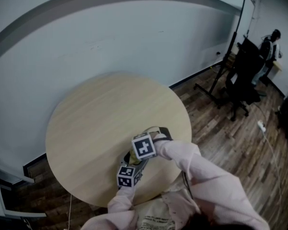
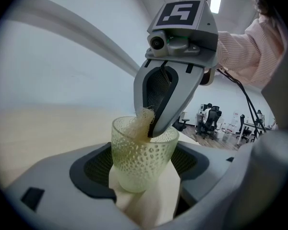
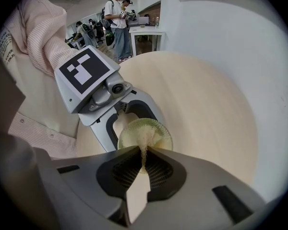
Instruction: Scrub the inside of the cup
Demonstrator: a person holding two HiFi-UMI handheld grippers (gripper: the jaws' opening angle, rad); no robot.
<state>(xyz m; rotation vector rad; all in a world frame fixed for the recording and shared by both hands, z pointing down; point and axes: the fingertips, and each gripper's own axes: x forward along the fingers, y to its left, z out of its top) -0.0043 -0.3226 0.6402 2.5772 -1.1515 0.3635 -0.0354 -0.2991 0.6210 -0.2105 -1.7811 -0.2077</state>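
Round table (image 1: 101, 119), left gripper (image 2: 144, 176) clamping cup (image 2: 144, 150), right gripper (image 3: 143, 161) pinching half-hidden scrubber (image 2: 140, 121)

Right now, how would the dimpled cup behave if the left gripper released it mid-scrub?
The cup looks thin-walled, translucent, so probably light. It tapers to a narrower base, so a push from the scrubber could tip it. Its dimpled wall likely helps the left gripper hold it.

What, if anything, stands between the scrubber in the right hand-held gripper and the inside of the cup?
Nothing visible. The cup has an open mouth, the left hand-held gripper clamps its sides, and the scrubber pinched in the right hand-held gripper dips inside.
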